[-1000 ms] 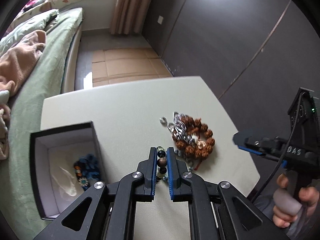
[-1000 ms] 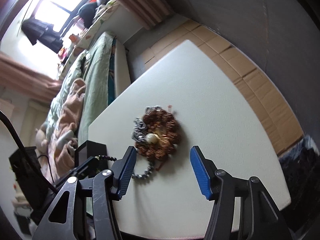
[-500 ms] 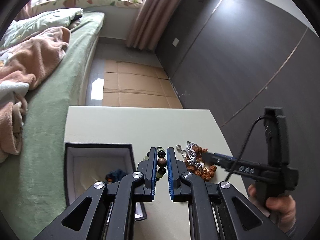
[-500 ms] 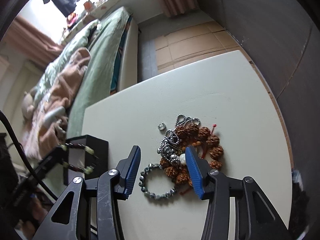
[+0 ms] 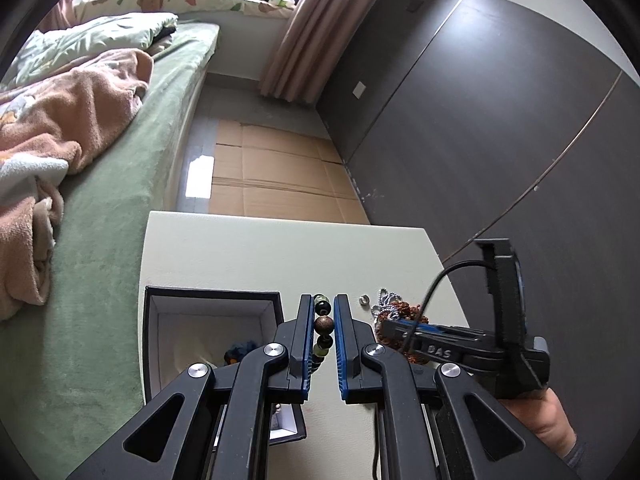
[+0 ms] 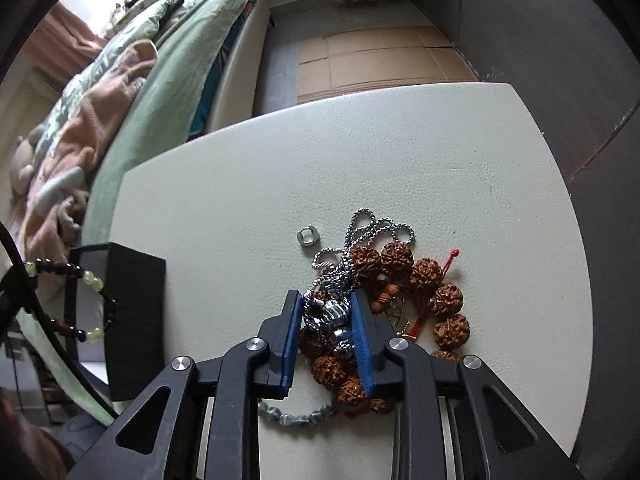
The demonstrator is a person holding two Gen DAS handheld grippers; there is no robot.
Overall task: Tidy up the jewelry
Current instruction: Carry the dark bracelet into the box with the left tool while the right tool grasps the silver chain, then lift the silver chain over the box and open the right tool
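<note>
My left gripper (image 5: 320, 304) is shut on a bracelet of dark and pale green beads (image 5: 323, 325). It hangs beside the open black box (image 5: 212, 300), which holds a blue piece (image 5: 240, 350). The same bracelet (image 6: 94, 280) shows at the left of the right wrist view. My right gripper (image 6: 326, 298) points down into the jewelry pile. Its jaws are closing around a silver chain necklace (image 6: 330, 316); the blue pads flank it closely, with a thin gap still showing. Beneath lies a brown seed-bead bracelet (image 6: 424, 276).
A small silver ring (image 6: 307, 237) lies just beyond the pile, and a grey bead bracelet (image 6: 296, 418) lies under my right gripper. The white table (image 6: 400, 152) ends near a green bed (image 5: 100, 280) on the left. A dark wall stands on the right, and cardboard covers the floor beyond the table.
My right gripper came down onto the pile and its jaws narrowed around the silver chain. My left gripper carried the bead bracelet away from the pile to beside the box.
</note>
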